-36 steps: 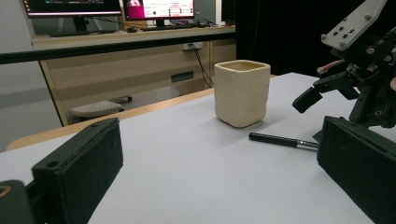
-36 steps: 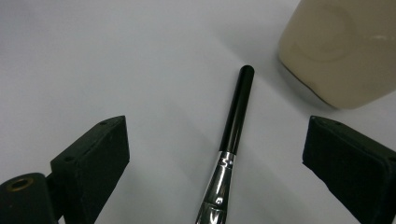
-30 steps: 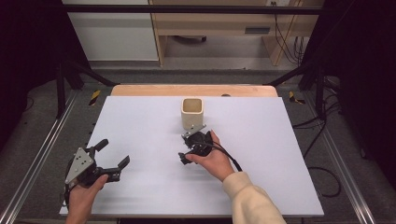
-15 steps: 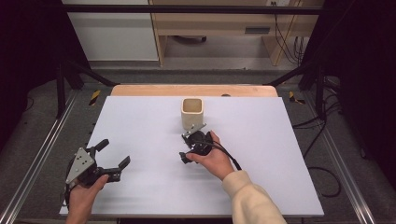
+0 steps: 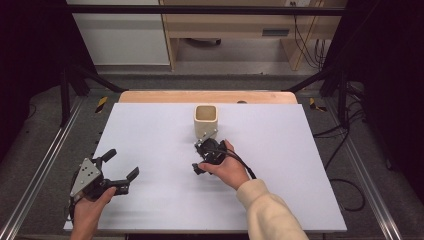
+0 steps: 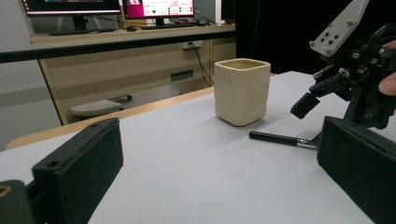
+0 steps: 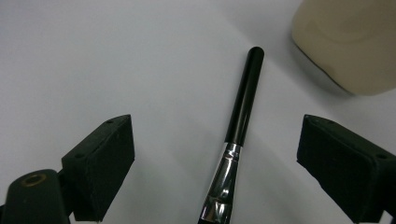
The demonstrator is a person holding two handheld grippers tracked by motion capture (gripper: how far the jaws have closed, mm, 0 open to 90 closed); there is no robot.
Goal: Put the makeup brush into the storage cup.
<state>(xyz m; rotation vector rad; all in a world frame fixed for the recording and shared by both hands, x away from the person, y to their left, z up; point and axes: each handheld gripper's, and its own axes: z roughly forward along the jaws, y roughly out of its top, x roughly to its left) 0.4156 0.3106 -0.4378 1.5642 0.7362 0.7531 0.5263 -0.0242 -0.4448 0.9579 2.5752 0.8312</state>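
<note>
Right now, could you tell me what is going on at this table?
A person works at a white table with a gripper in each hand. The right gripper hangs over a black-handled brush that lies flat beside a cream cup. Its jaws stand open on either side of the brush, not touching it. The left gripper rests open near the table's front left, holding nothing. The cup stands upright, apart from the brush.

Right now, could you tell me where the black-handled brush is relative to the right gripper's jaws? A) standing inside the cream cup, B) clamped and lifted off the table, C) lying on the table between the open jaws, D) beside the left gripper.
C: the brush lies flat on the table between the right gripper's open jaws, with neither jaw touching it.
</note>
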